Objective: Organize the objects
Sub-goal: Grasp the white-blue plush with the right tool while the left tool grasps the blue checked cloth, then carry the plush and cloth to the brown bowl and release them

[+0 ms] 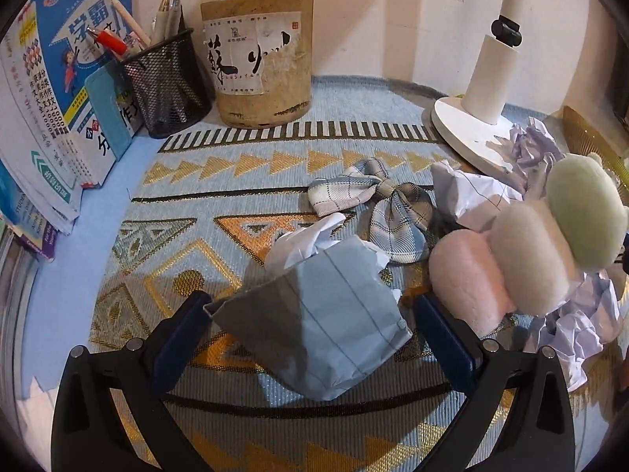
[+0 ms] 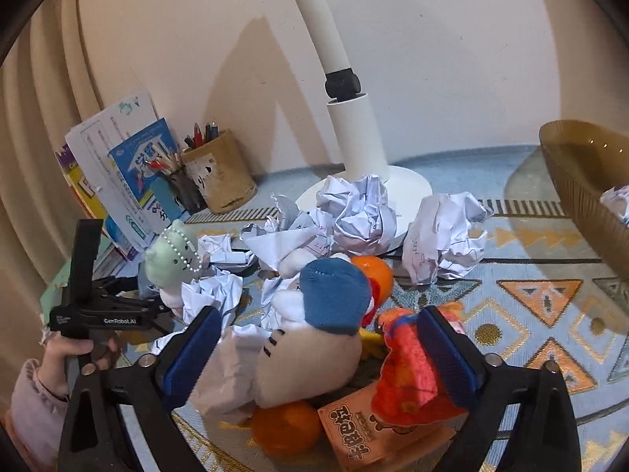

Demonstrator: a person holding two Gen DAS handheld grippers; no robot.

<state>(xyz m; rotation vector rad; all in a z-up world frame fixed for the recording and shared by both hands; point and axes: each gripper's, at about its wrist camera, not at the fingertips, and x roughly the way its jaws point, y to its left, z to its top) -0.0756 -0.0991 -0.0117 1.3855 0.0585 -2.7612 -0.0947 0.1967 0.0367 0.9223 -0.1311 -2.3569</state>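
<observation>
A worktop under a blue patterned cloth (image 1: 243, 181) against a cream wall (image 2: 452, 59). Left claw (image 1: 310, 326) spread around crumpled paper (image 1: 318, 314); right claw (image 2: 318, 350) spread over a plush toy (image 2: 310, 350).

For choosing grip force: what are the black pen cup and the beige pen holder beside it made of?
Black pen cup: probably metal wire mesh, matte; the pens show through it. Beige pen holder: rigid, rough and worn, perhaps bamboo or cardboard, with a peeling paper label.

Your left gripper (image 1: 310, 332) and right gripper (image 2: 318, 354) share black frames, blue finger pads (image 1: 179, 340) and silver screws. "GenRobot.AI" marks the left one's side, and your sleeve (image 2: 33, 409) is pale pink.
</observation>
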